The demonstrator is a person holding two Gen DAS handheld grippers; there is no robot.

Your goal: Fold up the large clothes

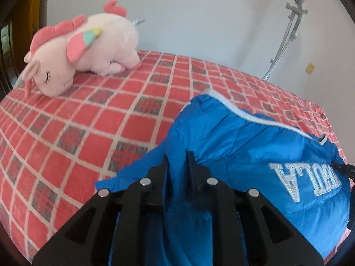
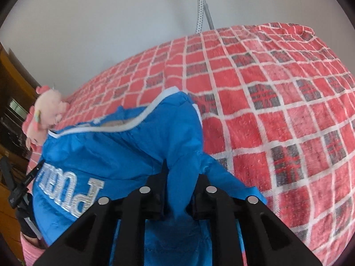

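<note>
Left wrist view: the left gripper [image 1: 178, 160] has its 2 black fingers pinched on a fold of the blue jacket [image 1: 244, 137], which is bunched up on the bed [image 1: 73, 119] near the front edge, white lettering upside down. The bed has a red blanket with a white grid and some grey plaid squares. A pink plush [image 1: 84, 51] lies at the far left corner against a plain white wall [image 1: 188, 11], with a grey hose [image 1: 286, 35] and a socket [image 1: 309, 68] on the right. Right wrist view: the right gripper [image 2: 180, 173] is clamped on another fold of the jacket too.
</note>
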